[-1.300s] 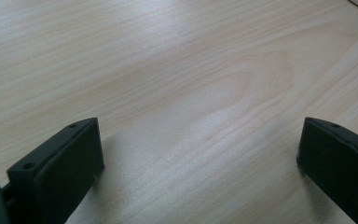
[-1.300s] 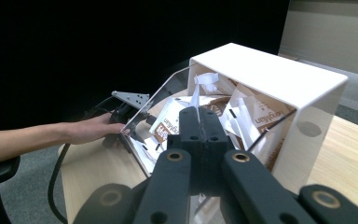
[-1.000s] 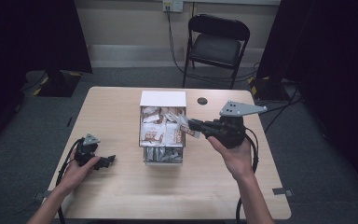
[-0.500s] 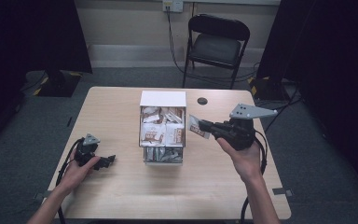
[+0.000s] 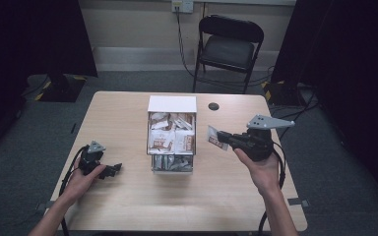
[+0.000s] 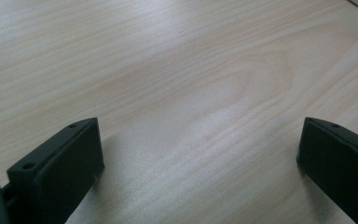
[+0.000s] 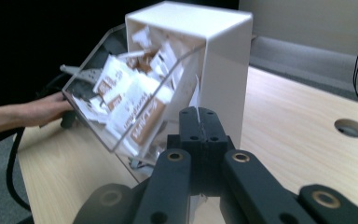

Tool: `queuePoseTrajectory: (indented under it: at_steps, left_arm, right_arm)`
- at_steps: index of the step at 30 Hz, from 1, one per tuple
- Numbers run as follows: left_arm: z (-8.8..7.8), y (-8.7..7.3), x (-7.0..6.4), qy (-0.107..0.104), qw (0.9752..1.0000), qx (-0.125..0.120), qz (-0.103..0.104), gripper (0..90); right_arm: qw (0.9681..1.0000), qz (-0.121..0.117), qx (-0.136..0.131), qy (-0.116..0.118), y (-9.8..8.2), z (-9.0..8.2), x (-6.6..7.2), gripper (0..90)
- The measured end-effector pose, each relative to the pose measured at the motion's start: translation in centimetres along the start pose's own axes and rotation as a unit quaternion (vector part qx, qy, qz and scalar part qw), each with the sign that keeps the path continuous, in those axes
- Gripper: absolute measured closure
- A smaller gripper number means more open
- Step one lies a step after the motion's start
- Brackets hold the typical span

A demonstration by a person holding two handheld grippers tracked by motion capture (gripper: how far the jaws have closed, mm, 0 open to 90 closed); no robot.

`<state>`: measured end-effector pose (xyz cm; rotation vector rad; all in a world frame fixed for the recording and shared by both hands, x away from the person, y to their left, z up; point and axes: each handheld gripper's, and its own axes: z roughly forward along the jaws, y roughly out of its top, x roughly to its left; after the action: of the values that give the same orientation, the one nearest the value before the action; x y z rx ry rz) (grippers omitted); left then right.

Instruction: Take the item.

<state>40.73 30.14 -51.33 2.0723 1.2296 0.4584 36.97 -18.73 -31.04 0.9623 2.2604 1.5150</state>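
Sachet [image 5: 217, 138]: clamped edge-on in the right gripper [image 5: 225, 141], long axis level, free end pointing toward the dispenser box [image 5: 172, 104]. Left gripper [image 5: 114, 168]: jaws wide apart, empty, resting on the table [image 5: 128, 206].

Tool [image 7: 198, 122] jaws pinched on thin packet [image 7: 196, 95], prob. edge-on; sachet box [image 7: 223, 56] just beyond.

Your light wood-grain table [image 5: 128, 206] carries a clear box of sachets [image 5: 171, 140] with a white back at its middle, standing directly on it. A round cable hole [image 5: 213, 106] sits just right of the box's back.
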Motion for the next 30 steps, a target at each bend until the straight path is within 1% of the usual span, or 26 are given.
queuePoseTrajectory:
  at_steps: [6,11,12,20,24,30]
  left_arm:
    - [0.0,0.0,0.0,0.000,1.0000,0.001,0.002,0.0]
    - [0.0,0.0,0.0,0.000,1.0000,0.000,-0.001,0.0]
    - [0.0,0.0,0.0,0.000,1.0000,0.001,0.002,0.0]
    - [0.0,0.0,0.0,0.000,1.0000,0.001,0.000,0.0]
    - [0.0,0.0,0.0,0.000,1.0000,0.000,0.000,0.0]
    - [0.0,0.0,0.0,0.000,1.0000,0.001,0.000,0.0]
  right_arm:
    - [0.9999,0.009,0.011,-0.002,-1.1,0.8,-0.4,90.0]
    - [0.9998,0.012,0.014,-0.001,-1.7,1.1,-0.8,90.0]
    - [0.9998,0.013,0.015,-0.002,-1.9,1.2,-0.9,90.0]
    - [0.9994,0.023,0.024,-0.008,-3.1,1.6,-1.8,90.0]
    - [0.9993,0.023,0.028,-0.006,-3.8,1.9,-2.3,90.0]
    - [0.9991,0.027,0.031,-0.010,-4.5,2.3,-2.9,90.0]
